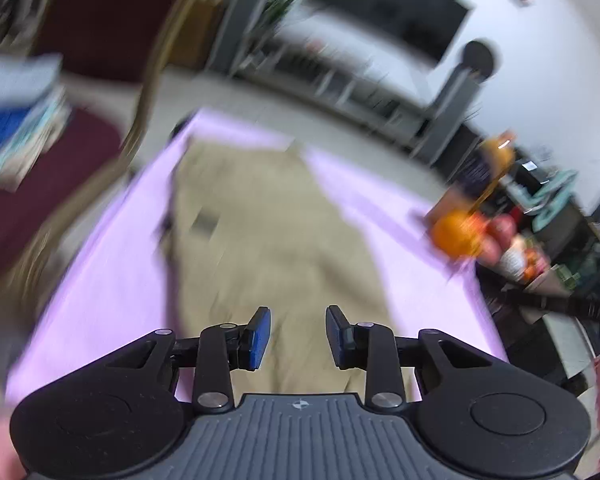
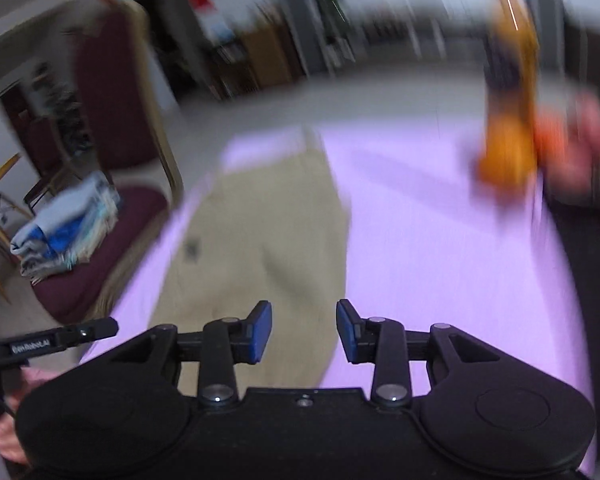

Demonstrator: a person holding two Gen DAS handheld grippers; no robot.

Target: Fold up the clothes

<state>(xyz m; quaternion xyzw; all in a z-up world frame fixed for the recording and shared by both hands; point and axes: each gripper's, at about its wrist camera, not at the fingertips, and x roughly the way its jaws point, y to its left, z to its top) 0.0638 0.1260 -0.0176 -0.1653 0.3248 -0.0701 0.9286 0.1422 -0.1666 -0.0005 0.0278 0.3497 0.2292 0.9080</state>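
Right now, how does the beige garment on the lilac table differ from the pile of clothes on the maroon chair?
The beige garment lies spread in a long strip on the lilac table cover; the pile of clothes sits bunched on the maroon chair. The garment is one plain colour; the pile mixes blue, grey and white. Neither is gripped: the left tool and right tool are open.

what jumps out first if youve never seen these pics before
A tan garment lies stretched lengthwise on a lilac-covered table, filling the middle of both views. An open left gripper and open right gripper hover over its near end. At the table's far right sits blurred orange fruit; left of the table, a maroon chair carries folded clothes.
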